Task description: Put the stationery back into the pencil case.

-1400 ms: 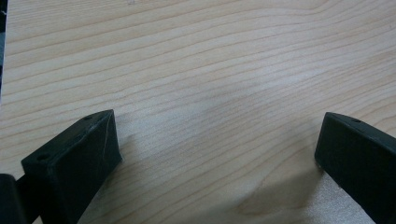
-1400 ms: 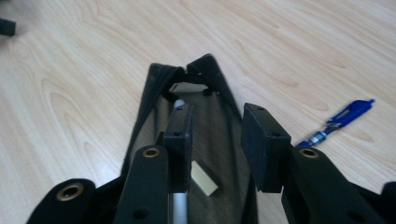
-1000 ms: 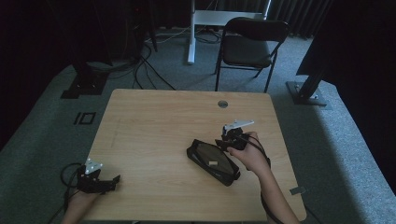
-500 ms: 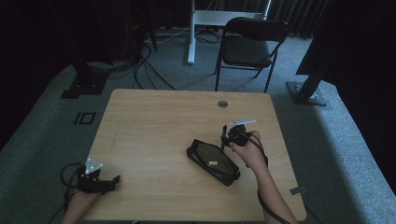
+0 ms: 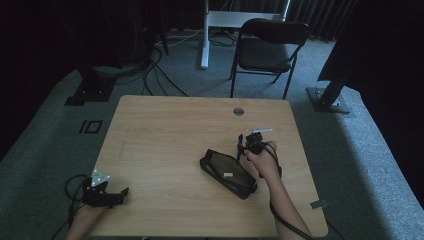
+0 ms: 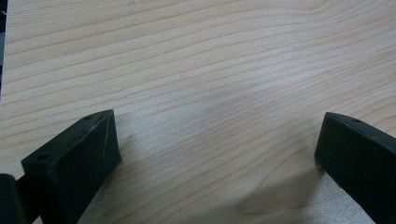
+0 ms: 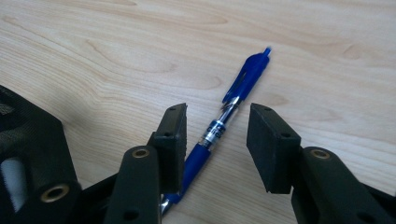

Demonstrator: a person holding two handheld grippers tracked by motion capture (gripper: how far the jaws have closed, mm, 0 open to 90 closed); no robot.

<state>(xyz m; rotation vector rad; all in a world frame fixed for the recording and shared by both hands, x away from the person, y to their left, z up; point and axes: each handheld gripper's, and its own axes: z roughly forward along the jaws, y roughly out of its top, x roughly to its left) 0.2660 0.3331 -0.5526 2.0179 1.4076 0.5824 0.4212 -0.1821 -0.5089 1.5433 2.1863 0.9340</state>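
Blue click pen lies on the pale wooden table, right gripper over it, jaws part open.
High view: right gripper (image 5: pixel 243 146) hovers at the pen (image 5: pixel 240 146), just right of the black mesh zip pouch (image 5: pixel 229 172), probably the pen's case; left gripper (image 5: pixel 119 192) parked at the near left table (image 5: pixel 170 125) edge. Left gripper view: jaws wide apart, nothing between. Right gripper view: pen (image 7: pixel 223 123) flat between the pads, untouched; jaws have just been opening, holding nothing.
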